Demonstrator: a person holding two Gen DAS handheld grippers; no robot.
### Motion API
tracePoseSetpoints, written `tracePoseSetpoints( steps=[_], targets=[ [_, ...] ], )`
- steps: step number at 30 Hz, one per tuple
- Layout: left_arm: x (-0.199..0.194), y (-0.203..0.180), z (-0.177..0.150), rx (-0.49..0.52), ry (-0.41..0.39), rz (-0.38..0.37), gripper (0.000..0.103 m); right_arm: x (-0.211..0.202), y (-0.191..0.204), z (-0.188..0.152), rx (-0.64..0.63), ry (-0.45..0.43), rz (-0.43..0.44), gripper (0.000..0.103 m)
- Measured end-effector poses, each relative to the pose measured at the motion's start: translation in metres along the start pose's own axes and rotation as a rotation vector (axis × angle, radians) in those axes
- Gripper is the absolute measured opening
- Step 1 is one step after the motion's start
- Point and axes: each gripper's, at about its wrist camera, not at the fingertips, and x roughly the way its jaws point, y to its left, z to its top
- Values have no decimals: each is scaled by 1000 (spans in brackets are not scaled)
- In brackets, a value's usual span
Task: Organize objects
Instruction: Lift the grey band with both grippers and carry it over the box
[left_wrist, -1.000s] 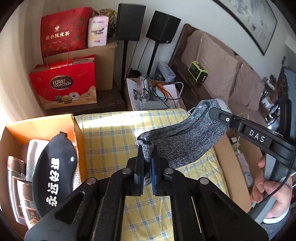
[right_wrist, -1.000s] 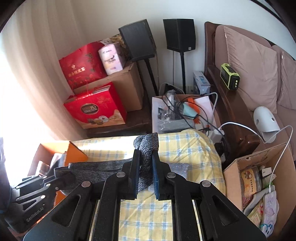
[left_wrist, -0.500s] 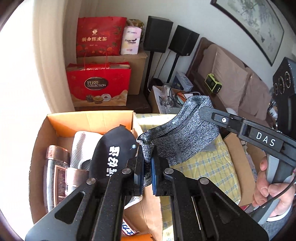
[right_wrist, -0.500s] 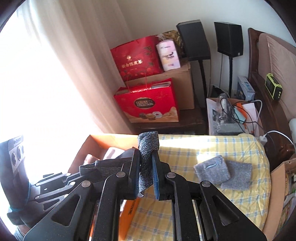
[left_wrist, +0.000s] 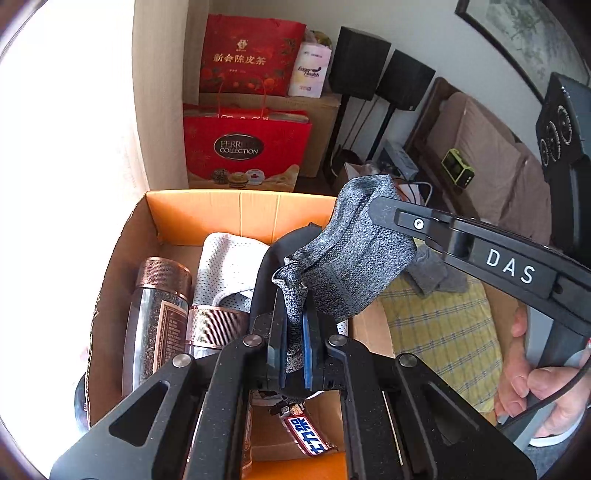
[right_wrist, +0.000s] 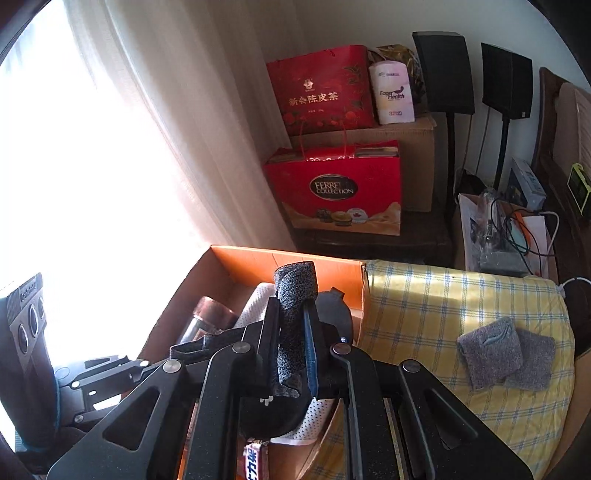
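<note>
While both tongs grip one grey sock (left_wrist: 343, 266), folded cloths (right_wrist: 506, 354) apparently right-view only.

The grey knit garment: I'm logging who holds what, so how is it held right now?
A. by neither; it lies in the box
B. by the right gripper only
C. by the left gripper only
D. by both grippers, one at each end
D: the left gripper and the right gripper each pinch an end of the grey knit garment above the cardboard box.
</note>
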Motion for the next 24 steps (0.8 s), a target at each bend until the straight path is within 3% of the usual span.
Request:
tracePoseSetpoints(
  steps=[13,16,17,24],
  targets=[
    [24,15,-25,-37,41,10,8,53,16,-6,-76,49,-82,13],
    [24,14,-30,-19,21,55,30,62,13,-5,-79,45,-118,27],
    [22,14,-31,-15,9,61,43,64,11,-4,-74,45,-117,37],
    [10,19,-34,-35,-16,33,57,65,-1,4,-45,35,-132,69]
  ],
)
